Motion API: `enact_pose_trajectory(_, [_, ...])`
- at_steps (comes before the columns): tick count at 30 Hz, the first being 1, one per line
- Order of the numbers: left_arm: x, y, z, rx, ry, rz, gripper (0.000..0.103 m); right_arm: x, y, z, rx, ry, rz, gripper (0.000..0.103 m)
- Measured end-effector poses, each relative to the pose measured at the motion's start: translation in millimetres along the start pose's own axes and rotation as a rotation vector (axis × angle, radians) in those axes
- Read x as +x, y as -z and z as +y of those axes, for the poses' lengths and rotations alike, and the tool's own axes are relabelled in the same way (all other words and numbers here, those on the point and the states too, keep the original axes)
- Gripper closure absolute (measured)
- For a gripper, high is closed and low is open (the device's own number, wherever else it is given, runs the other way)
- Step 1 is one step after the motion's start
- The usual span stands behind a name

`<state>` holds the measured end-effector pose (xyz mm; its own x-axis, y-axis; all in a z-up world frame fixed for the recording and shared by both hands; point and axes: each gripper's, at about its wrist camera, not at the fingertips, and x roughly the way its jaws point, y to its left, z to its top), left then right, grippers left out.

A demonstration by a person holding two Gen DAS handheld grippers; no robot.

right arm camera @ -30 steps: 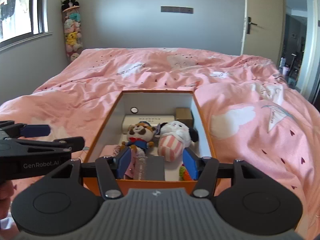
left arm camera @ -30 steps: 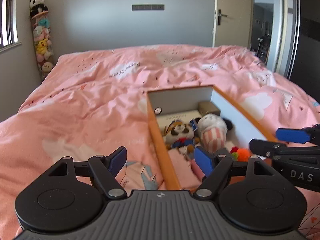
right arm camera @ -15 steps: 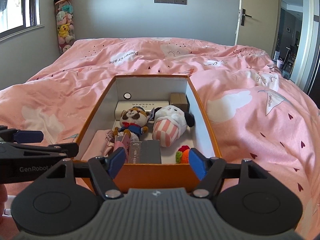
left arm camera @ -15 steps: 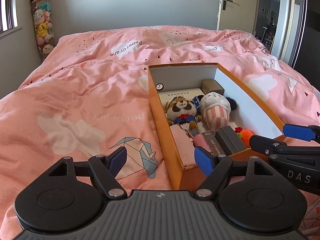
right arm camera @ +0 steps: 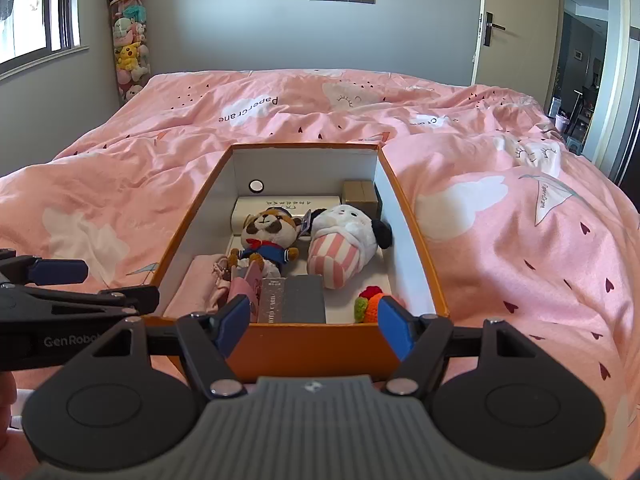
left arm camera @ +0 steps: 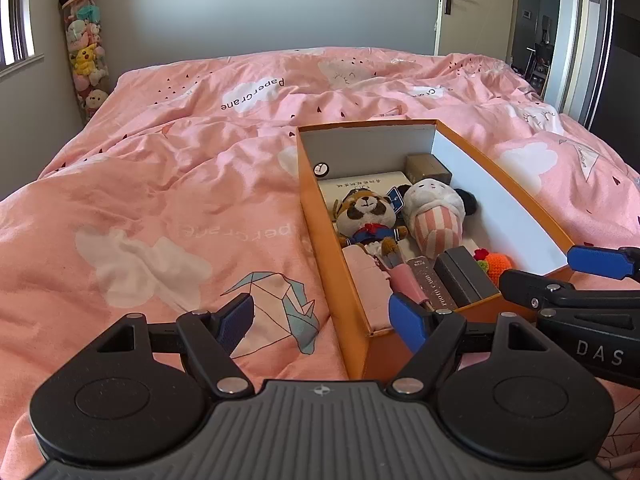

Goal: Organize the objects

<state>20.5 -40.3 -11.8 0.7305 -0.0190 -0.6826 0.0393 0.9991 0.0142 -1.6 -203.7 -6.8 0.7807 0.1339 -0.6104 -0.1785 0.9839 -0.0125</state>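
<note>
An orange box (right arm camera: 416, 248) with white inner walls lies on the pink duvet. Inside are a raccoon plush (right arm camera: 268, 236), a white plush in pink stripes (right arm camera: 340, 248), a crochet toy (right arm camera: 370, 304), a dark grey case (right arm camera: 306, 300), a brown case (right arm camera: 274, 300), pink cloth (right arm camera: 196, 288), a cream box (right arm camera: 288, 206) and a small tan box (right arm camera: 360, 196). My right gripper (right arm camera: 314, 324) hovers open at the box's near wall, holding nothing. My left gripper (left arm camera: 322, 322) is open over the box's near left corner, also holding nothing. Each gripper shows side-on in the other's view.
The pink duvet (left arm camera: 160, 208) spreads wide to the left and behind the box. A tall tube of plush toys (right arm camera: 128, 48) stands in the far left corner. A window is on the left wall and a door (right arm camera: 516, 28) at the far right.
The right gripper's jaws have widened and drawn back from the dark grey case, which stays in the box. Both views now show more of the box's inside.
</note>
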Motion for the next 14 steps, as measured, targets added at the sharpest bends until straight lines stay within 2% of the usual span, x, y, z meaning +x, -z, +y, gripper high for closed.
enact_pose_trajectory(14, [-0.2,-0.4,1.7,0.007,-0.004,0.007,0.013,0.5,-0.4,0.3,-0.007,0.001,0.001,0.030])
